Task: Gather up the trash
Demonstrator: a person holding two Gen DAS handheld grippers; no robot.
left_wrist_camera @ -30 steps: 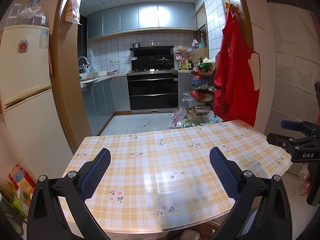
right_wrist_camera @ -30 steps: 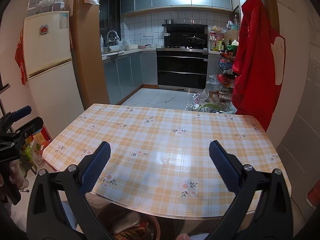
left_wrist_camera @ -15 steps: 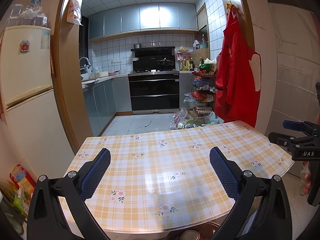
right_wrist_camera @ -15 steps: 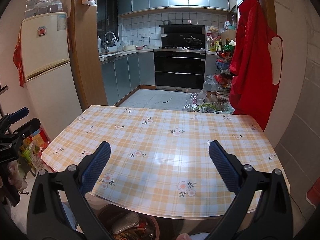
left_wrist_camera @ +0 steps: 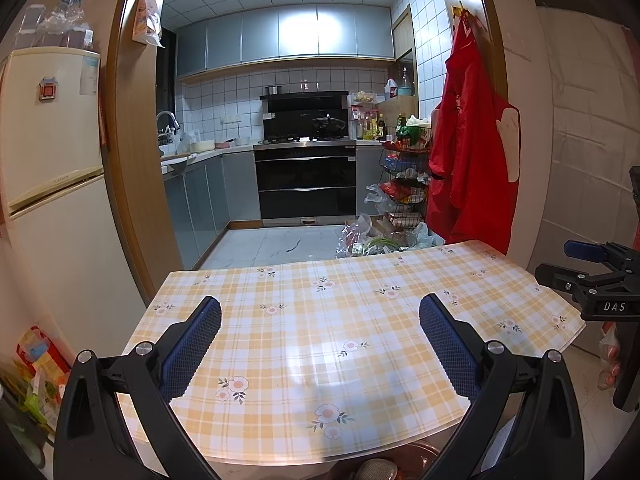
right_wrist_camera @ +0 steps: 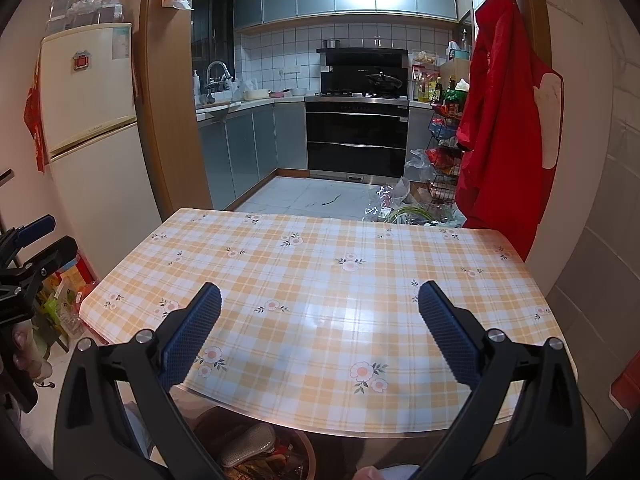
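Observation:
My left gripper [left_wrist_camera: 320,308] is open and empty, held above the near edge of a table [left_wrist_camera: 360,296] with a yellow checked flowered cloth. My right gripper [right_wrist_camera: 320,294] is also open and empty over the same table [right_wrist_camera: 320,280]. A round bin with trash [right_wrist_camera: 256,450] sits on the floor below the table's near edge; its rim also shows in the left wrist view [left_wrist_camera: 380,466]. No trash lies on the tabletop. The right gripper shows from the side at the right edge of the left wrist view [left_wrist_camera: 592,276]; the left gripper shows at the left edge of the right wrist view [right_wrist_camera: 32,252].
A cream fridge [left_wrist_camera: 52,184] stands at the left with packets on the floor beside it [left_wrist_camera: 36,384]. A red apron [left_wrist_camera: 468,160] hangs on the wall at right. Beyond the table, the kitchen has an oven [left_wrist_camera: 308,184], a wire rack and plastic bags [left_wrist_camera: 384,236] on the floor.
Both views have risen and tilted slightly, so the table sits a little lower in frame. Both grippers stay open and empty.

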